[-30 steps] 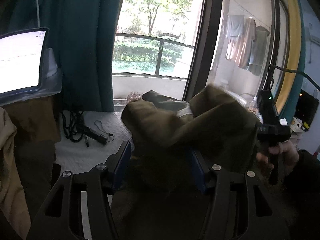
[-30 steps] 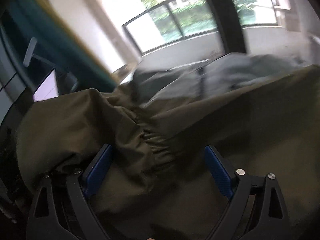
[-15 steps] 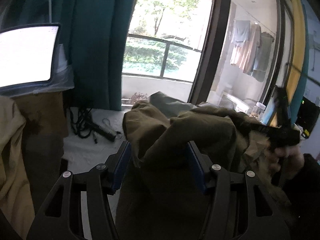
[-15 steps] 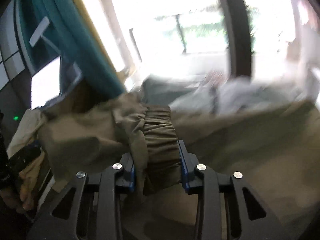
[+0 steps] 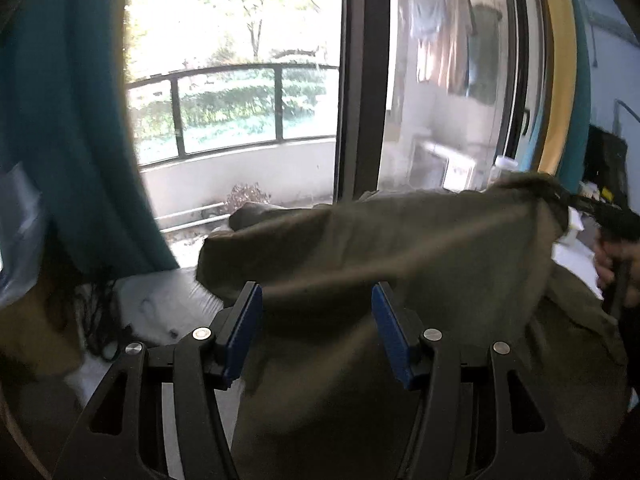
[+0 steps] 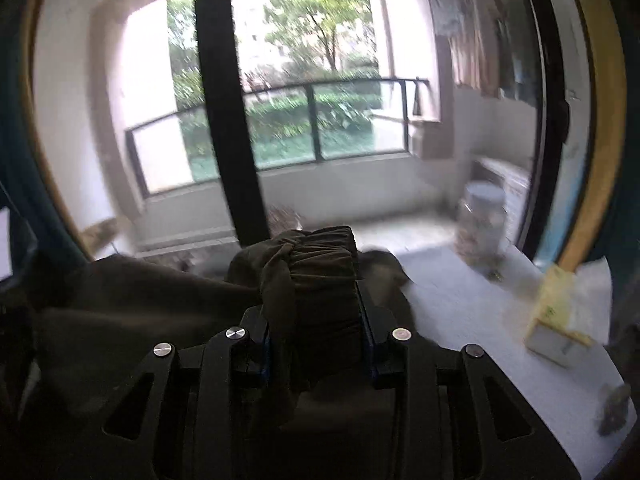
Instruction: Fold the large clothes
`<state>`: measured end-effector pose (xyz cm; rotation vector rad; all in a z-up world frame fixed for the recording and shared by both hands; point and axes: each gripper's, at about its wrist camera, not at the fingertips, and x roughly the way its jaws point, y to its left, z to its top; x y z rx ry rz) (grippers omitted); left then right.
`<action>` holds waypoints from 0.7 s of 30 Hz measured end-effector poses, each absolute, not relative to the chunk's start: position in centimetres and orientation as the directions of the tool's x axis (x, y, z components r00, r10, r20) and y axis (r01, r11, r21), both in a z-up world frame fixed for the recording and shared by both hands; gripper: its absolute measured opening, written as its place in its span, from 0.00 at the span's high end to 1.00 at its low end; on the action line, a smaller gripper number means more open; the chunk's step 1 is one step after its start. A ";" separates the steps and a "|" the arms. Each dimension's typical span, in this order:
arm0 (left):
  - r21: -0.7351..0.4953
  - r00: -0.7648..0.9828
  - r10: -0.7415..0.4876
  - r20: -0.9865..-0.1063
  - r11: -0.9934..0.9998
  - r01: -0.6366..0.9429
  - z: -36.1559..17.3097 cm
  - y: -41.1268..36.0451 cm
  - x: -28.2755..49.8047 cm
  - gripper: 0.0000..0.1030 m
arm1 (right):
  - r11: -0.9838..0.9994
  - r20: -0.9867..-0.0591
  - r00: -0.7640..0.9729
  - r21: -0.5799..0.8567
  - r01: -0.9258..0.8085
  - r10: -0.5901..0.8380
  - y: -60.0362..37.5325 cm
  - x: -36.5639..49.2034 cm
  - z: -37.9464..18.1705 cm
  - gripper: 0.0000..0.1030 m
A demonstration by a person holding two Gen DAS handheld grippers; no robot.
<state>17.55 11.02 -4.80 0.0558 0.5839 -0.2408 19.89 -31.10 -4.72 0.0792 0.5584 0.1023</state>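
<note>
Olive garment (image 5: 400, 248) now stretched taut, right hand-held gripper (image 6: 316, 344) clamped on its cuff, left hand-held gripper (image 5: 316, 332) gripping fabric

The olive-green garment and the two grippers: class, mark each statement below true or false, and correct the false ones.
1. The right gripper is clamped on a gathered elastic cuff of the olive-green garment. True.
2. The garment is bright red. False: it is olive green.
3. In the left wrist view, cloth lies between the fingers of the left gripper. True.
4. A clear jar stands on the white table near the window. True.
5. The window shows a brick wall. False: it shows a balcony railing and trees.
</note>
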 end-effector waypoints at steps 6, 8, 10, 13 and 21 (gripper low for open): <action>-0.035 0.710 -0.199 -0.676 0.970 0.240 -7.2 9.5 25.4 0.41 | 0.995 -0.615 0.784 0.092 -0.036 0.085 -31.7 20.1 -8.3 0.67; -0.014 0.675 -0.150 -0.723 0.979 0.202 -8.9 9.3 27.7 0.41 | 0.995 -0.639 0.765 0.089 -0.033 0.083 -31.6 20.4 -9.3 0.65; -0.012 0.653 -0.120 -0.748 0.986 0.168 -10.4 9.7 29.1 0.41 | 0.996 -0.657 0.750 0.088 -0.027 0.078 -31.9 20.2 -10.2 0.53; -0.017 0.623 -0.091 -0.777 0.992 0.123 -11.9 10.6 30.1 0.42 | 0.997 -0.686 0.726 0.078 0.000 0.054 -32.3 20.0 -11.4 0.41; -0.038 0.700 -0.084 -0.709 0.996 0.081 -7.6 11.2 24.9 0.41 | 0.994 -0.639 0.769 0.094 0.058 0.016 -34.1 17.6 -9.0 0.37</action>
